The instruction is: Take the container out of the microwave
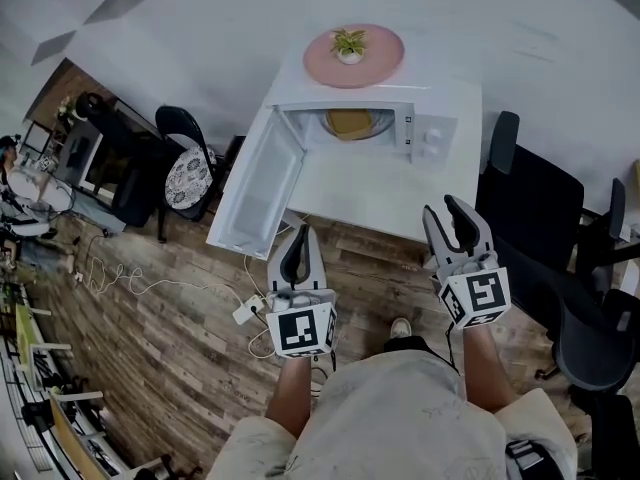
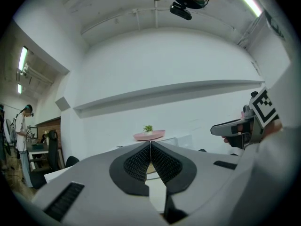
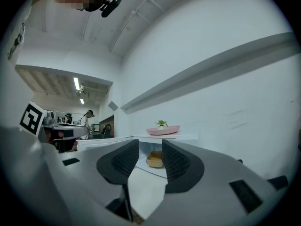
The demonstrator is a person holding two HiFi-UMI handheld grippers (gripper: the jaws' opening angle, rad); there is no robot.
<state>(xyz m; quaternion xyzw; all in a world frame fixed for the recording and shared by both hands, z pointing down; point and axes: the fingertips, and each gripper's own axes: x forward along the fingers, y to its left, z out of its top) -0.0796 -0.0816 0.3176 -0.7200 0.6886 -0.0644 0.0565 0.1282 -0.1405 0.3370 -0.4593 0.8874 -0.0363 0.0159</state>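
A white microwave (image 1: pixel 430 103) stands on a white table (image 1: pixel 370 193) with its door (image 1: pixel 255 193) swung wide open to the left. Inside sits a tan container (image 1: pixel 348 123), also seen as the tan container (image 3: pixel 154 159) in the right gripper view. My left gripper (image 1: pixel 295 243) hovers short of the table's near edge, jaws pressed together with nothing between them. My right gripper (image 1: pixel 452 223) hangs over the table's near right edge with a small gap between its jaws, empty. Both are well short of the microwave.
A pink plate (image 1: pixel 375 63) with a small potted plant (image 1: pixel 349 45) rests on top of the microwave. Black office chairs (image 1: pixel 545 218) stand at the right, another chair (image 1: pixel 185 173) at the left. White cables (image 1: pixel 160 288) lie on the wood floor.
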